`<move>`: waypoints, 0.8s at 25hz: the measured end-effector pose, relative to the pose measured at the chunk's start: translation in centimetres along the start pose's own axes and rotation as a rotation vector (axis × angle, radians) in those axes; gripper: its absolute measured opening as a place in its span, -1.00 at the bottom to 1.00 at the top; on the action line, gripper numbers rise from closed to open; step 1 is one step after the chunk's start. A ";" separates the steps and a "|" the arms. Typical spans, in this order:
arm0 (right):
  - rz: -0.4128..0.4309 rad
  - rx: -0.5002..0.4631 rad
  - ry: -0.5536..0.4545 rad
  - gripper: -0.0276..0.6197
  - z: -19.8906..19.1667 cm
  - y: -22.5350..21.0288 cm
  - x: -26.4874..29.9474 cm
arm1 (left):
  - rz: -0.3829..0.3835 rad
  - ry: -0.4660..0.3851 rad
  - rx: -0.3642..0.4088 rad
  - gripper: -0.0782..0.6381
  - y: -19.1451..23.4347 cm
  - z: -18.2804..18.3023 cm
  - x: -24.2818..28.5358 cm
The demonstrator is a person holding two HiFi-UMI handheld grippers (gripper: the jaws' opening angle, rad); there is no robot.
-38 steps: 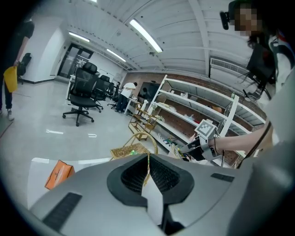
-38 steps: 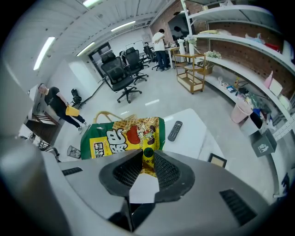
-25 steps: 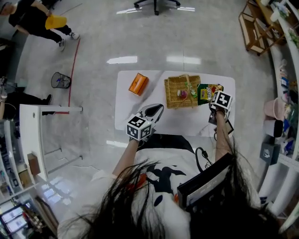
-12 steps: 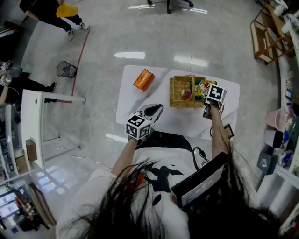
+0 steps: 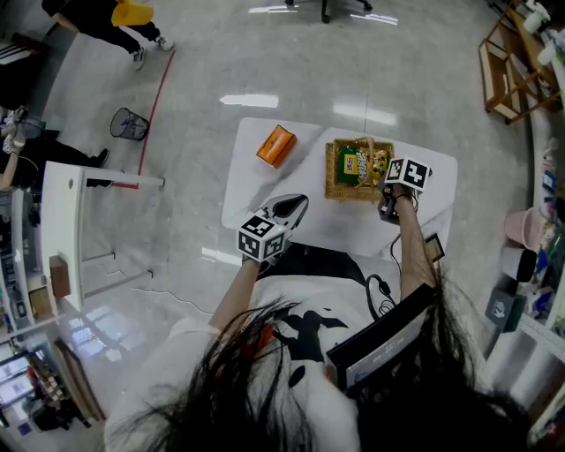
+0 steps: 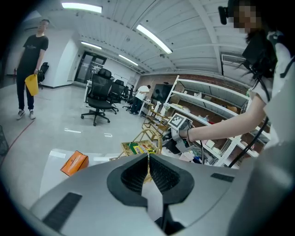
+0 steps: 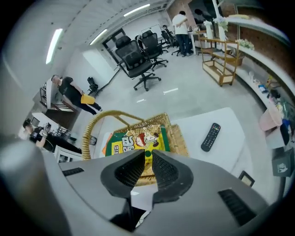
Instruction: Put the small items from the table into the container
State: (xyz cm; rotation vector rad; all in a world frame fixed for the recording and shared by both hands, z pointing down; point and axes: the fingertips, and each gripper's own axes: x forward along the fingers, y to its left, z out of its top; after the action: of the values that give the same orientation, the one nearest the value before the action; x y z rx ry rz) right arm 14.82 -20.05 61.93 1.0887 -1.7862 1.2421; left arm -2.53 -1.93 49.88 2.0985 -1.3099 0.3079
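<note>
A green and yellow snack packet (image 5: 357,164) lies flat inside the wicker basket (image 5: 331,182) at the table's far side. In the right gripper view the snack packet (image 7: 138,139) sits just beyond the jaw tips, inside the basket (image 7: 178,133). My right gripper (image 5: 388,189) hovers at the basket's right rim; its jaws are closing, a narrow gap left and nothing between them. An orange box (image 5: 276,146) rests at the far left of the table. My left gripper (image 5: 295,208) is shut and empty over the table's near middle, pointing towards the basket (image 6: 152,141).
A black remote control (image 7: 211,136) lies on the white table (image 5: 247,190) right of the basket. A small dark framed object (image 5: 433,248) sits at the near right edge. Off the table stand a white shelf unit (image 5: 66,238), a wire bin (image 5: 131,124) and a person (image 5: 106,19).
My right gripper carried the snack packet leftward from beside the basket to over it, and the packet now lies in the basket, free of the jaws. The left gripper barely moved.
</note>
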 end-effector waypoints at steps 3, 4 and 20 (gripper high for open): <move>0.037 0.021 0.019 -0.64 -0.6 0.2 -0.1 | -0.001 -0.003 0.002 -0.76 0.0 0.1 -0.2; 0.040 0.022 0.017 -0.63 -0.7 0.1 -0.3 | -0.001 -0.006 0.002 -0.76 0.0 0.1 -0.3; 0.132 0.127 -0.258 -0.85 -2.5 0.5 -8.0 | -0.039 -0.026 0.013 -0.76 -1.6 1.0 -2.2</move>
State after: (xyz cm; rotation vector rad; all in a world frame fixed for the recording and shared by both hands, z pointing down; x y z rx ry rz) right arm 17.80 -15.57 55.47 1.2684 -2.0219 1.3593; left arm -2.34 -0.51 47.35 2.1430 -1.2833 0.2742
